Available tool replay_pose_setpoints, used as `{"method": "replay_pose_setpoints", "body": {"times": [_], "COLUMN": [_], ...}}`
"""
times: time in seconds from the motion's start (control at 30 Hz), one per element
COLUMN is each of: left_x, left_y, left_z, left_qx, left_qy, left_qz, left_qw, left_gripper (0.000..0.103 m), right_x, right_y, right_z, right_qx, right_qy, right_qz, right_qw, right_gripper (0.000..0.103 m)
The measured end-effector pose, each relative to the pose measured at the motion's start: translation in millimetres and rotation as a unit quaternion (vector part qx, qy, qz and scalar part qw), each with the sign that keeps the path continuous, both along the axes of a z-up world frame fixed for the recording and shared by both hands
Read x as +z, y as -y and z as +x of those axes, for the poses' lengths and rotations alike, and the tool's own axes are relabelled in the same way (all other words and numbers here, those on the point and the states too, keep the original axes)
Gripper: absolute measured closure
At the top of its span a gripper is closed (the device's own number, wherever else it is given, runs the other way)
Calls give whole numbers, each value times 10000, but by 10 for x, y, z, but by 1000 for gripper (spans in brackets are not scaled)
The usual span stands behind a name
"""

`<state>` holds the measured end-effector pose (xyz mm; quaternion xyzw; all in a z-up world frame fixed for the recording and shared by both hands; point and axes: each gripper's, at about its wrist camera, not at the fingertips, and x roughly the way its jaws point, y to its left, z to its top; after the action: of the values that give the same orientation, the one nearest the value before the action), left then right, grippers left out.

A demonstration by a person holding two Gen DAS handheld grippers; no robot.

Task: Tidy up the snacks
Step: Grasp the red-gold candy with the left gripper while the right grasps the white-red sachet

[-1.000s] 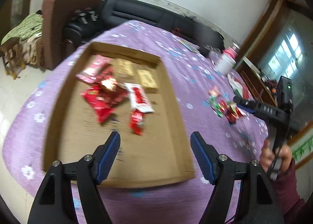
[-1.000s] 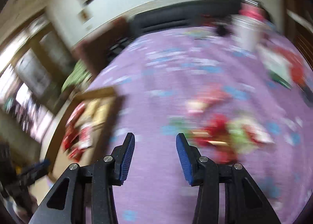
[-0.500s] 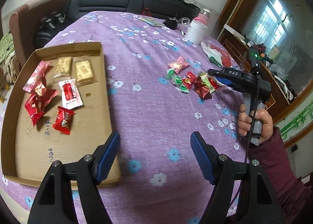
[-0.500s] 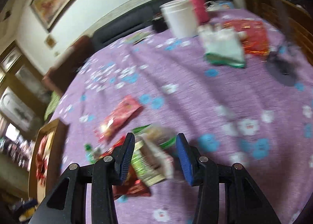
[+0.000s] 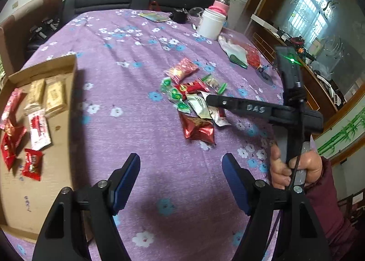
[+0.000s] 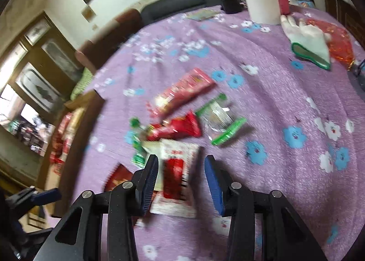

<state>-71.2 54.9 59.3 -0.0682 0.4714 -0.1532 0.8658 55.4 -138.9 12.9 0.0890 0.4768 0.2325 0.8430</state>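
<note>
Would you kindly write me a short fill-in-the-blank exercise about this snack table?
1. The sorted snacks lie in a shallow ____ tray.
2. The tablecloth is ____ with a flower print.
3. The packet between the fingers of the right gripper is white and ____.
4. The left gripper holds ____.

Missing words: cardboard; purple; red; nothing

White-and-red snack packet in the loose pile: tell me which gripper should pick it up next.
Right. The right gripper already straddles the white-and-red packet, its pads not visibly pressing it yet. The left gripper is open over bare tablecloth, between the cardboard tray and the pile.
</note>
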Motion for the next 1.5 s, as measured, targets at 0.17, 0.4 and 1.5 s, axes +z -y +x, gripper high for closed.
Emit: {"method": "replay_pose_setpoints", "body": {"times": [0.17, 0.4, 1.5], "left_x": [-87, -63, 220], "left_y": [59, 285, -420], "left_z": [61, 267, -43], "left_qx": [-94, -462, 267], "left_qy": [-78, 248, 842], "left_qz": [89, 105, -106], "left_qw": [9999, 9986, 9960], "left_gripper": [30, 30, 58], "right_x": [23, 13, 174], "right_y": [-88, 160, 217], "right_z": [-108, -84, -204], "right_qx": [116, -488, -338], "right_qy": [12, -32, 479], "right_qz": [-249, -388, 698], "right_qw": [9996, 9980, 9958], "right_gripper": [73, 73, 75]}}
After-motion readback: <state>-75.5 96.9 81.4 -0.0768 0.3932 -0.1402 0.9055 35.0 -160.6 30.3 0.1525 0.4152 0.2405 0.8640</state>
